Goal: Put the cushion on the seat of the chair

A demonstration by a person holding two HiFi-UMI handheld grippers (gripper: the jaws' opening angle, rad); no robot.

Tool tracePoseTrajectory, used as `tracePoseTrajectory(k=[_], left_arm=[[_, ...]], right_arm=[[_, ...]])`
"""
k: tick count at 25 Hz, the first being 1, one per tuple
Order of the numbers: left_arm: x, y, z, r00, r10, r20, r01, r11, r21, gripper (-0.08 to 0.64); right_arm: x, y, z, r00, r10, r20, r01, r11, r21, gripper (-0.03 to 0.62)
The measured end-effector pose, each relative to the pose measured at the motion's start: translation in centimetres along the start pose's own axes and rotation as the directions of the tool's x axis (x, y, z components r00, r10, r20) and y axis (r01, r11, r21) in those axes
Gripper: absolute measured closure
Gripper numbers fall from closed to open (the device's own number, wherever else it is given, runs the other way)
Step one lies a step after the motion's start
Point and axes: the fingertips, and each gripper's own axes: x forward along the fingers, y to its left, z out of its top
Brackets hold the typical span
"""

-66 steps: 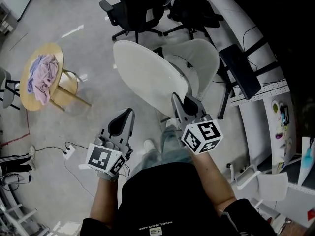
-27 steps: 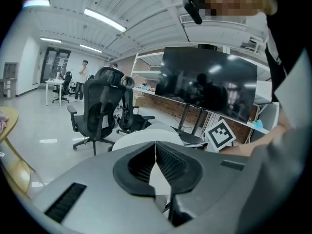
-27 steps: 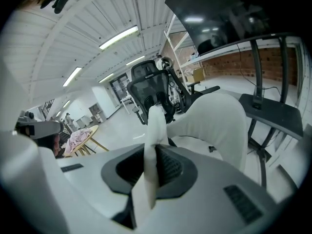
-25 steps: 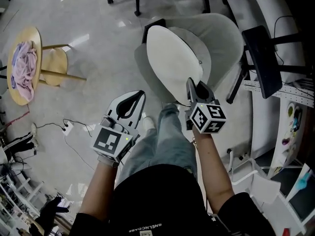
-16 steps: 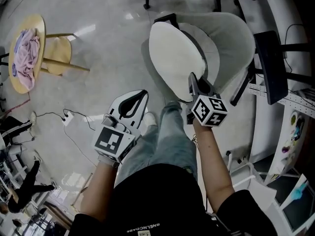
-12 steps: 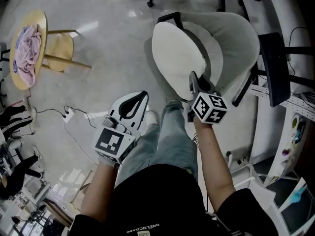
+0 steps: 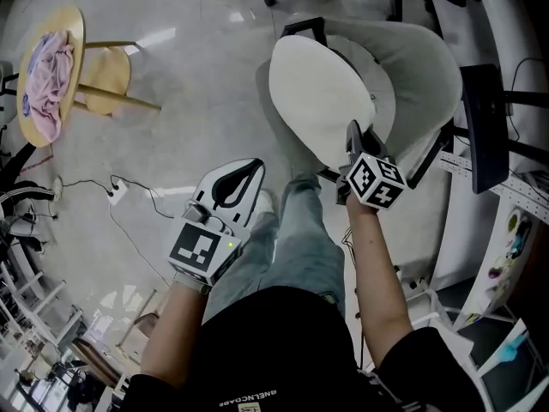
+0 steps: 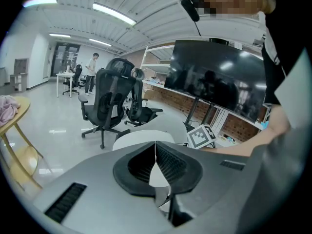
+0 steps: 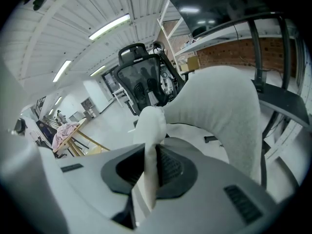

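**Right gripper** (image 7: 354,136): Held at the near edge of the white upholstered shell chair (image 7: 420,67). Its fingers (image 9: 168,167) are clamped on the near rim of the round, flat white fabric cushion (image 7: 319,101). The right gripper view shows that rim pinched edge-on between them.

**Cushion:** It lies over the chair, spread across the front and left part of the seat as seen from the head view. Bare seat and the curved backrest show beyond it. It appears tilted. Whether its far rim already rests on the seat cannot be settled from these angles.

**Left gripper** (image 7: 249,172): Positioned left of the chair and apart from it, over the grey glossy floor (image 7: 197,101), beside the person's leg. Its fingers (image 8: 170,165) are brought together at the tips with nothing between them. The cushion and chair show only in the background past them.

**Surroundings, relative to the chair:**
- A small round wooden desk (image 7: 79,28) stands well to the left and carries a crumpled pink cloth (image 7: 47,80).
- A white power strip (image 7: 116,197) with its cable lies on the floor between that desk and the chair, nearer the person.
- A black flat monitor (image 7: 485,127) stands just to the right.
- Black mesh office chairs (image 8: 109,99) stand beyond the chair in the left gripper view.
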Motion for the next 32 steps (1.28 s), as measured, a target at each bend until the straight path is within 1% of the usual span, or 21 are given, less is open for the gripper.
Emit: tracePoseTrajectory(k=[7,11,17,20,24,32], left_arm=[[0.5,0.1,-0.6,1.000,-0.003,-0.014,0.002,1.000,-0.005,0.548],[0.8,-0.1,-1.1,1.000,-0.004,-0.023,0.004,1.000,-0.014,0.548],[1.1,-0.5,-1.8,0.999,-0.006,-0.037,0.005,0.999,-0.035,0.548],[1.3,-0.5,-2.0,0.999,-0.002,-0.038,0.001,0.999,-0.039,0.548],[1.6,-0.6,-2.5,0.999,0.002,-0.041,-0.004,0.999,-0.045,0.548],[3.2,-1.5,-2.8,0.998,0.001,-0.063,-0.005,0.998,-0.065,0.548]], right_arm=[[0.8,-3.7,-0.5,0.994,-0.107,-0.003,0.107,0.994,0.003,0.540],[0.6,-5.5,-1.6,0.983,-0.182,-0.012,0.182,0.983,0.013,0.541],[0.6,-8.1,-3.9,0.964,-0.261,-0.049,0.262,0.965,0.020,0.540],[1.1,-9.5,-4.3,0.955,-0.287,-0.070,0.289,0.957,0.014,0.538],[2.2,-10.9,-4.5,0.942,-0.320,-0.098,0.319,0.947,-0.028,0.535],[4.5,-13.8,-5.2,0.916,-0.365,-0.167,0.354,0.931,-0.095,0.534]])
